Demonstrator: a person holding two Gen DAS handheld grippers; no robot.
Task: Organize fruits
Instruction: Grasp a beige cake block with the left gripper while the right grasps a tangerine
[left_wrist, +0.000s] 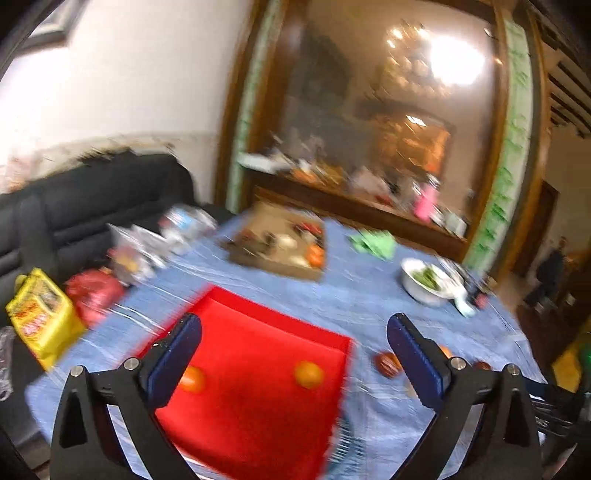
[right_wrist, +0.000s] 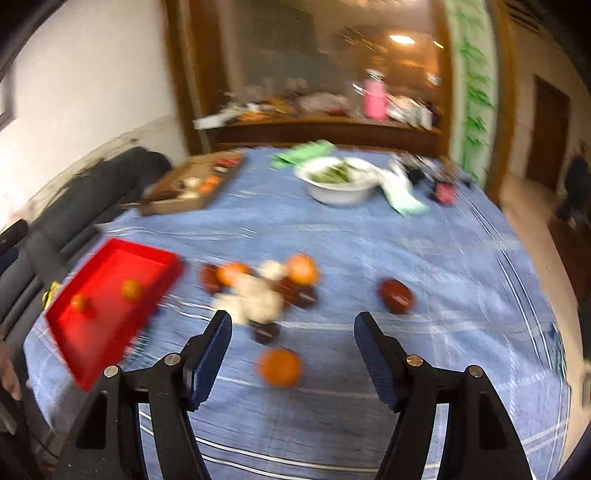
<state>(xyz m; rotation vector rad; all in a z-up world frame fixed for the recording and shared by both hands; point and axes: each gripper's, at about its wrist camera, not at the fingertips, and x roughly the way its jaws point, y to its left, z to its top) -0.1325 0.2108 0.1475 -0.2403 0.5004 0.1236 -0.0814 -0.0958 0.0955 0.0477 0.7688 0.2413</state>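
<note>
Two oranges (left_wrist: 309, 374) lie in the red tray (left_wrist: 258, 424), apparently the collecting place. More fruit sits in a heap (right_wrist: 262, 288) on the blue cloth (right_wrist: 369, 240) beside the tray, a lone orange (right_wrist: 280, 367) nearest. The left gripper (left_wrist: 295, 354) hangs over the tray, jaws spread wide and empty. The right gripper (right_wrist: 291, 354) faces the lone orange, jaws parted, nothing held, likely its next pick.

One red tray (right_wrist: 110, 295) sits at the left of the table (right_wrist: 369, 240), with two oranges (right_wrist: 131, 289) in it. Right of it lies a blurred heap: about three more oranges (right_wrist: 280, 367), several dark red fruits (right_wrist: 396, 295) and some white lumps (right_wrist: 255, 299), too smeared to count. Far off, one white bowl (right_wrist: 340, 192) and one cardboard box (right_wrist: 184, 188).
</note>
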